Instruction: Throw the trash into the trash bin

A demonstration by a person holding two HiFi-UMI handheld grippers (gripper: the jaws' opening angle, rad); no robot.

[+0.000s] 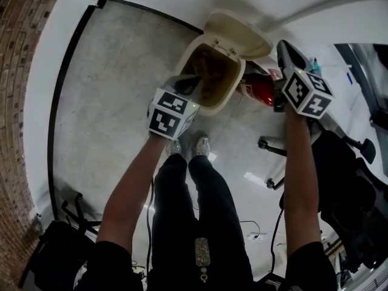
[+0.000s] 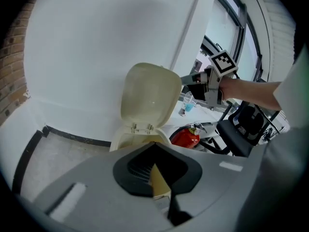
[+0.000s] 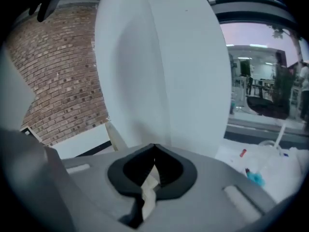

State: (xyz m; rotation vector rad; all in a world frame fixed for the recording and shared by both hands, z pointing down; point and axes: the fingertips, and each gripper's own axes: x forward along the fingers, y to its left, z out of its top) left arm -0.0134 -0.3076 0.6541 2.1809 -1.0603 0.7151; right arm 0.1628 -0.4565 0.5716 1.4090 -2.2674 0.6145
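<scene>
Head view: trash bin [image 1: 237, 80] with lid [image 1: 239, 35] up, left claw [image 1: 191, 81] at its mouth, clamped on tan scrap [image 2: 158, 180]. Right claw [image 1: 288, 51] off to side, pinched tight on white paper scrap [image 3: 148, 185]. Looks like drop step; next, left lets go over opening, right swings in.

My right gripper [image 3: 154, 149] has its two grey jaws pressed tight together. A thin white crinkly strip [image 3: 147, 187] runs down the line where they meet (I can't tell what it is). Right in front of me stands a big white pillar [image 3: 164, 71]. A red brick wall [image 3: 63, 76] is on the left. A slim beige edge [image 3: 115, 138] leans up near the pillar's foot. On the right is a window [image 3: 263, 81] with dark chairs behind the glass. Below it lies a white surface [image 3: 270, 163] with a little red thing [image 3: 243, 152] and a little blue thing [image 3: 256, 178] on it.
</scene>
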